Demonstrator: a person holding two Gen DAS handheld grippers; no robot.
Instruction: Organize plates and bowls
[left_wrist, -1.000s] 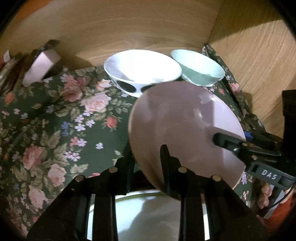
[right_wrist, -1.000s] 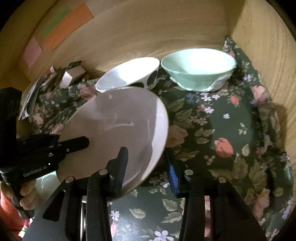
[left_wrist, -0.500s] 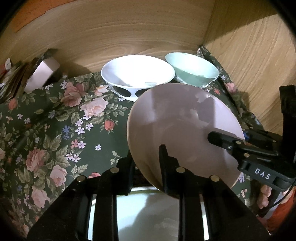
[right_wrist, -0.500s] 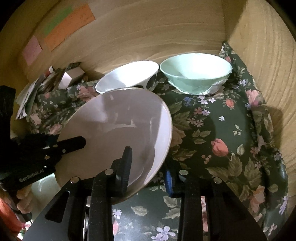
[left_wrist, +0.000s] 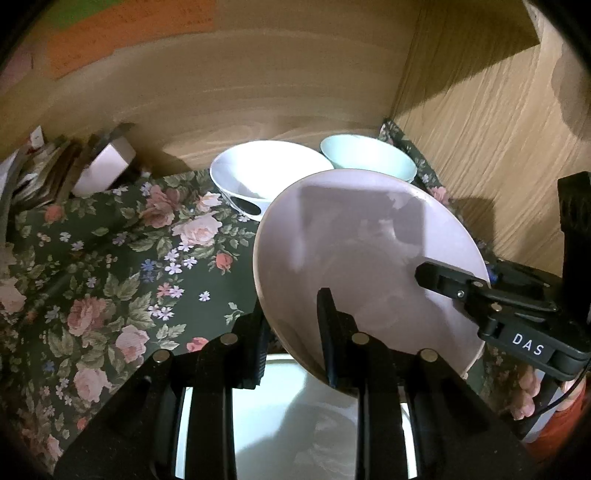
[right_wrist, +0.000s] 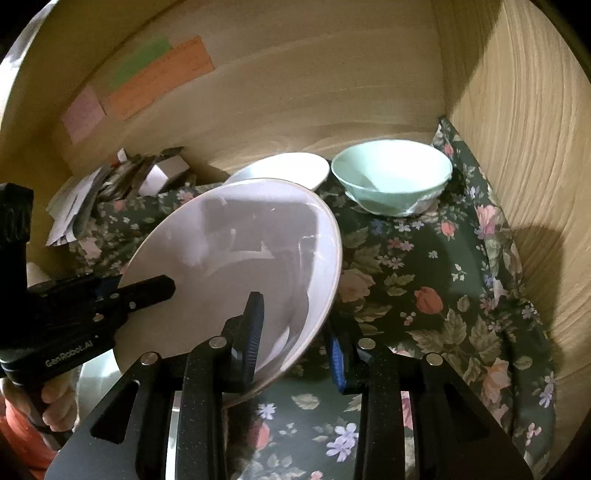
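Observation:
A pale pink plate (left_wrist: 369, 258) (right_wrist: 240, 254) hangs tilted above the flowered cloth (left_wrist: 129, 266) (right_wrist: 443, 295), held from both sides. My left gripper (left_wrist: 291, 332) (right_wrist: 155, 288) is shut on its left rim, one finger over the plate and one under. My right gripper (right_wrist: 295, 332) (left_wrist: 454, 275) is shut on the right rim in the same way. Under the plate lies a pale plate (left_wrist: 295, 424) (right_wrist: 92, 376), partly hidden. At the back stand a white bowl with black spots (left_wrist: 266, 173) (right_wrist: 288, 168) and a mint bowl (left_wrist: 365, 158) (right_wrist: 391, 173).
Wooden walls close the back and right (left_wrist: 498, 147) (right_wrist: 517, 147). A small box and a heap of papers (left_wrist: 107, 166) (right_wrist: 162, 173) sit at the back left. Coloured notes (right_wrist: 159, 77) stick to the back wall. A hand (right_wrist: 55, 402) holds the left gripper.
Both grippers have risen together with the pink plate between them. The two bowls now look smaller and farther off, and more of the back wall shows.

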